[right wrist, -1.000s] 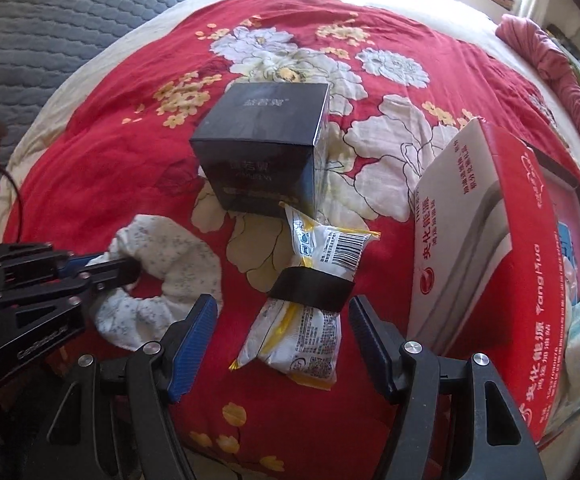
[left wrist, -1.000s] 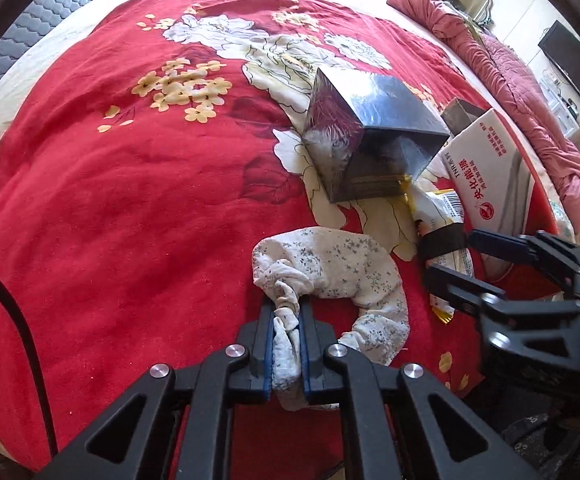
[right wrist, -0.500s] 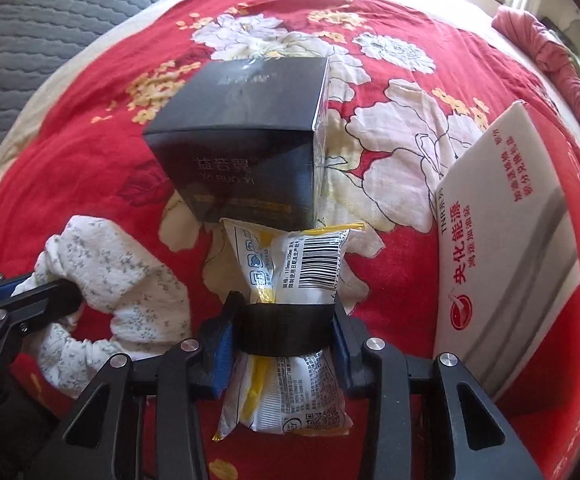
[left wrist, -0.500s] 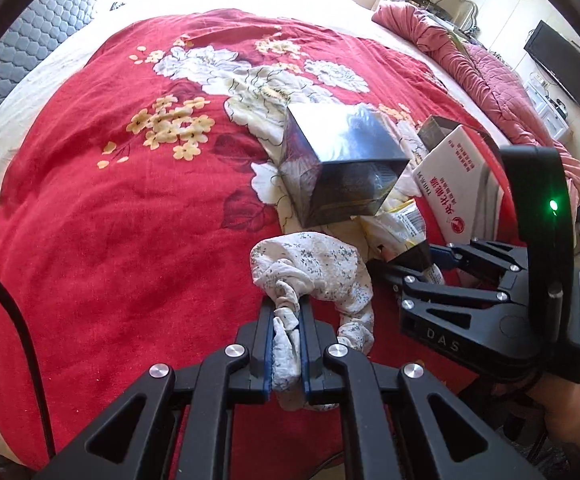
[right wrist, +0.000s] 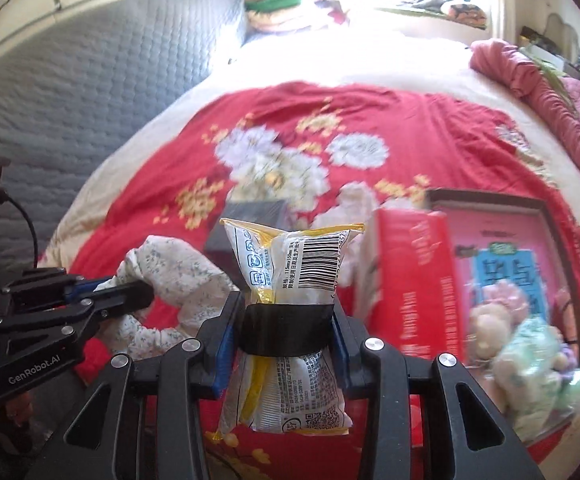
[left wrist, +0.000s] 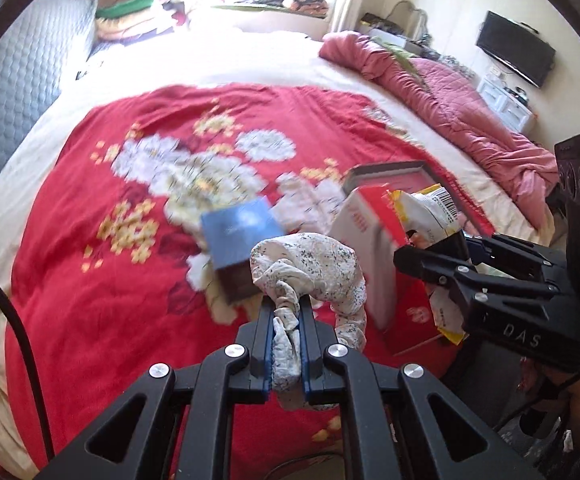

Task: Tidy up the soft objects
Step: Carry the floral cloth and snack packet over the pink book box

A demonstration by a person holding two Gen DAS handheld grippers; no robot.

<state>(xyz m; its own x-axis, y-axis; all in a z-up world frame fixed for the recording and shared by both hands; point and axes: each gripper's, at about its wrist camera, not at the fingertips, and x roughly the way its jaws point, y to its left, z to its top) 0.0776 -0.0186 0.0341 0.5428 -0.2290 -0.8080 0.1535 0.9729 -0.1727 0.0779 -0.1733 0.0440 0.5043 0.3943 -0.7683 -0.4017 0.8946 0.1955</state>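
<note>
1. Up above the red flowered blanket (left wrist: 89, 280) on the bed, both grippers are holding soft things in the air.

2. Between the pads of the left gripper (left wrist: 285, 320), a white cloth with tiny flowers (left wrist: 310, 264) is being squeezed. The gripper is almost fully closed on a bunched end, and the rest of the cloth is curling up and over to the right.

3. Inside the right gripper (right wrist: 287, 328), a white and yellow packet (right wrist: 290, 264) is being held by the black band around its middle. The gripper is standing about half wide, with its pads pressing the band on both sides. Its jaws have just been closing, and the packet is between them.

4. The packet is standing up tall, with its barcode end on top and its other end hanging down below the gripper.

5. Just to the right of the packet, the red and white box (right wrist: 410, 272) is sitting on the bed. Next to that, further right, the open pink tray (right wrist: 502, 236) is lying with soft toys (right wrist: 530, 352) in it.

6. The right gripper is nearer to the tray than the left gripper is. I think the packet is going there next, over the red and white box, so it needs to stay lifted high.

7. The dark box (left wrist: 237, 248) is sitting on the blanket, just behind the cloth.
</note>
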